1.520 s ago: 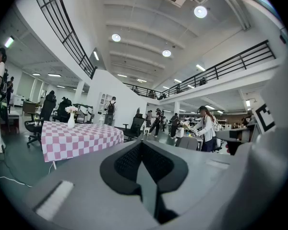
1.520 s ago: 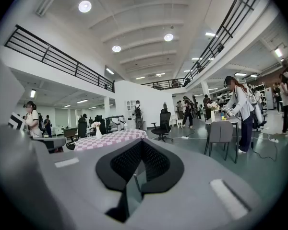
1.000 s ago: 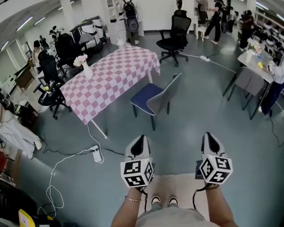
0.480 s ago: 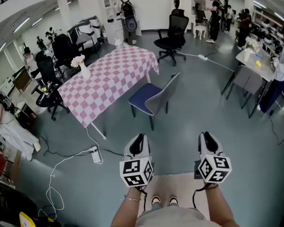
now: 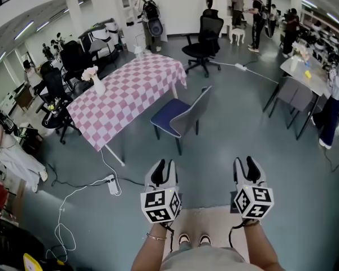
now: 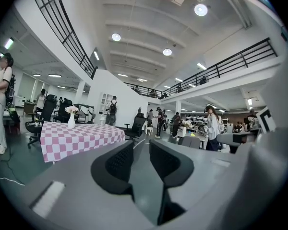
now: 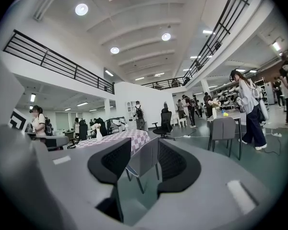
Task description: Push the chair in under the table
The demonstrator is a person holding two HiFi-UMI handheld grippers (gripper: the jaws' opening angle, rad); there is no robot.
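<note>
Chair (image 5: 169, 112) sits unmoved beside the table (image 5: 130, 89); left claw (image 5: 161, 165) and right claw (image 5: 246, 161) just opened, empty

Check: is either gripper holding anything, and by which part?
Nothing is held. The left gripper and right gripper have just been opening, with nothing between their jaws; the chair stands untouched ahead, by the table.

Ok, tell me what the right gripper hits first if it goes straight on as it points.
Probably the chair: its grey back lines up dead ahead of the right gripper, whose jaws have just been opening and hold nothing. Only floor shows before it, though depth is hard to judge.
</note>
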